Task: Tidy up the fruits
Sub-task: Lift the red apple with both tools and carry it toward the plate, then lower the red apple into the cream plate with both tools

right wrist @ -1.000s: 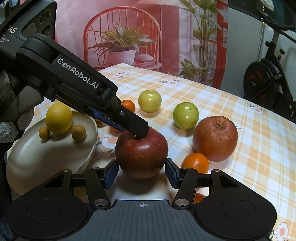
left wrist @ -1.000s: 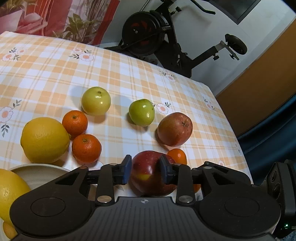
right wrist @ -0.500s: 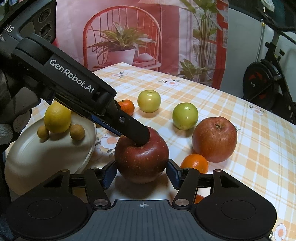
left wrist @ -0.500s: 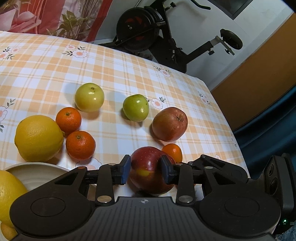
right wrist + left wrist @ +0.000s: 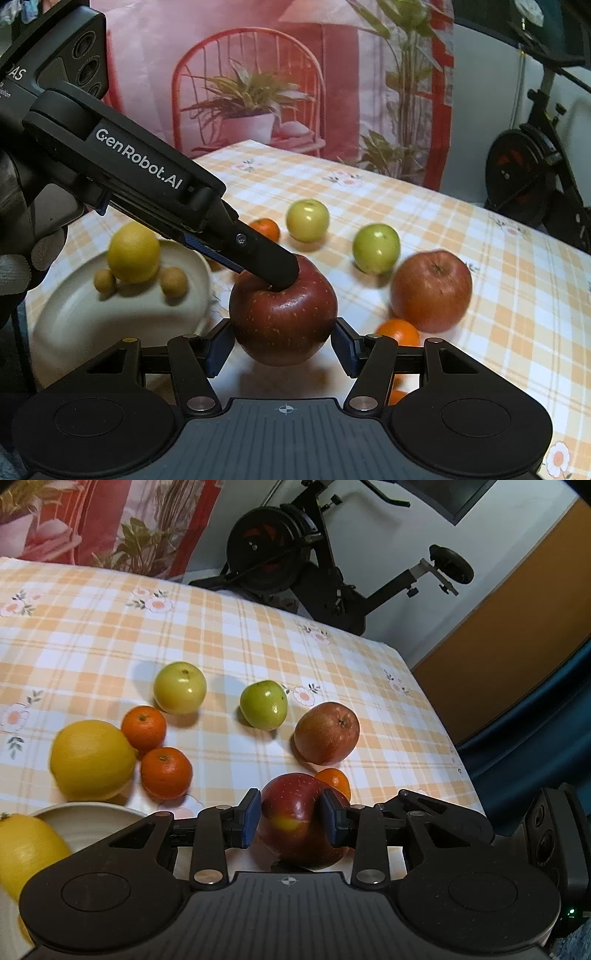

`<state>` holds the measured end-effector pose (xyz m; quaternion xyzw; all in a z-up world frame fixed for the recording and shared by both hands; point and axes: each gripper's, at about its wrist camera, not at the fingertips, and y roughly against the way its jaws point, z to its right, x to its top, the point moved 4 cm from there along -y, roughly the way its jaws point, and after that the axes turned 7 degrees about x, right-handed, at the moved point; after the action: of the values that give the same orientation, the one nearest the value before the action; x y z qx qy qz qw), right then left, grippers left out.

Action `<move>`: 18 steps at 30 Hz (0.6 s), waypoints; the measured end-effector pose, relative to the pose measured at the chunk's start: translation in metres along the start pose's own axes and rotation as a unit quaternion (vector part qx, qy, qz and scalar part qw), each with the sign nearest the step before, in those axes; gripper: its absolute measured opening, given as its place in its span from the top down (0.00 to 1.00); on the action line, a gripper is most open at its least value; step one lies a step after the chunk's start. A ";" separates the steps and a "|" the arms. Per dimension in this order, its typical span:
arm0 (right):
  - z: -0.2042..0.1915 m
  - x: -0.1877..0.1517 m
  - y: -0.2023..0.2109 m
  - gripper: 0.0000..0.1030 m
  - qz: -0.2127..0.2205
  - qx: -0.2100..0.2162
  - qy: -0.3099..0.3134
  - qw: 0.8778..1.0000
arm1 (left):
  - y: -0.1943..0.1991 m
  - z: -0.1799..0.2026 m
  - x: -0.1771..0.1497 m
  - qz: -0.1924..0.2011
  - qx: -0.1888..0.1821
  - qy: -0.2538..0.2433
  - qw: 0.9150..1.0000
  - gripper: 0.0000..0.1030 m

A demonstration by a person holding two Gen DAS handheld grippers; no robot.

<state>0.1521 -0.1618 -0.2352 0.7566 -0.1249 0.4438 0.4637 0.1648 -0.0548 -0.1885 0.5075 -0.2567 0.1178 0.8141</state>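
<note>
**Red apple (image 5: 282,321) between two hand-held grippers, near the front of the surface (image 5: 498,229).**

The apple stood stalk-up on the checked cloth, just beside the cream plate (image 5: 74,325) that held a lemon (image 5: 133,253) and two small brown fruits. A mandarin (image 5: 399,332) and a second red apple (image 5: 430,290) lay close on its other side. The right hand-held gripper (image 5: 282,347) appeared closed against the apple's two flanks, low on its widest part. The left hand-held gripper (image 5: 291,819) rested its tips on the crown by the stalk hollow, its pads a narrow gap apart; whether they pinched the fruit could not be told. The apple is probably firm, fairly heavy, and waxy-smooth, so it is liable to roll or slip. The likely safest hold is across the flanks, with moderate pressure to avoid bruising.
</note>
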 end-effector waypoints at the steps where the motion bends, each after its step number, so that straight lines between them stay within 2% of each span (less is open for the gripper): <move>1: -0.003 0.002 0.001 0.48 0.002 0.002 0.002 1.000 | 0.005 -0.001 -0.001 0.003 0.001 -0.001 1.000 0.64; 9: -0.035 0.014 0.001 0.48 0.007 0.026 0.025 0.999 | 0.038 -0.011 -0.010 0.018 0.019 -0.007 1.000 0.64; 18: -0.071 0.017 -0.010 0.48 -0.013 0.059 0.047 0.997 | 0.061 -0.037 -0.027 0.018 0.038 0.016 0.999 0.64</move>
<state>0.1285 -0.0950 -0.2158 0.7624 -0.0674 0.4793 0.4295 0.1253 0.0079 -0.1697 0.5313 -0.2483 0.1506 0.7958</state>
